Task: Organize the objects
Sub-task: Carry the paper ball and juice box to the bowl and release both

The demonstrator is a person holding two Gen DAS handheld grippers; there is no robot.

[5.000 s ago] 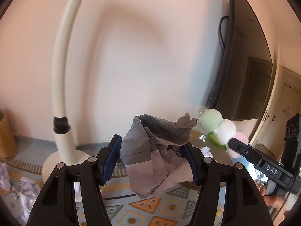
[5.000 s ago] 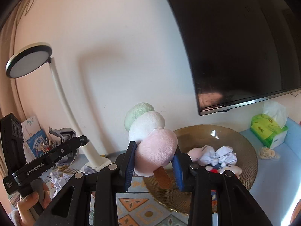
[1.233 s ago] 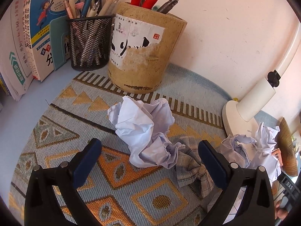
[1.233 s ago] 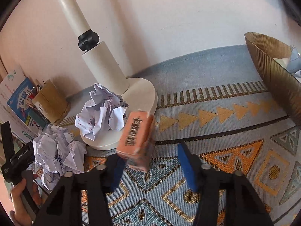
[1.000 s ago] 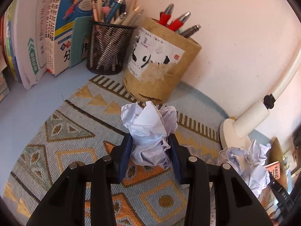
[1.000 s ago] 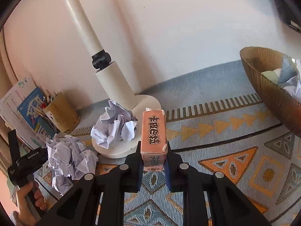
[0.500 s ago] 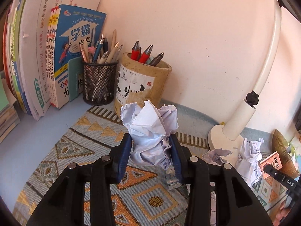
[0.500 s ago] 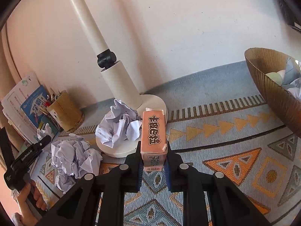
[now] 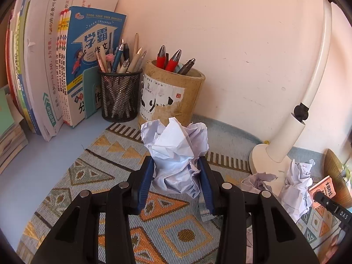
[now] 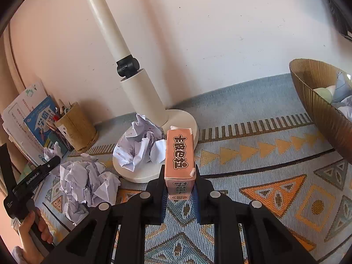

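Bowl position decides the coming move: the ribbed brown bowl [image 10: 316, 110] sits at the far right of the bench, well apart from both grippers, and already holds paper and a soft toy. The right gripper [image 10: 179, 189] is nearer it; its jaws are clamped on the upright orange carton [image 10: 180, 160], long axis vertical, lifted above the patterned mat [image 10: 275, 154]. The left gripper [image 9: 176, 182] has its jaws squeezed on a crumpled paper ball [image 9: 176, 151], raised before the bamboo pen holder [image 9: 171, 94], with the lamp base [image 9: 261, 158] between it and the bowl. Likely the carton travels first, rightward.
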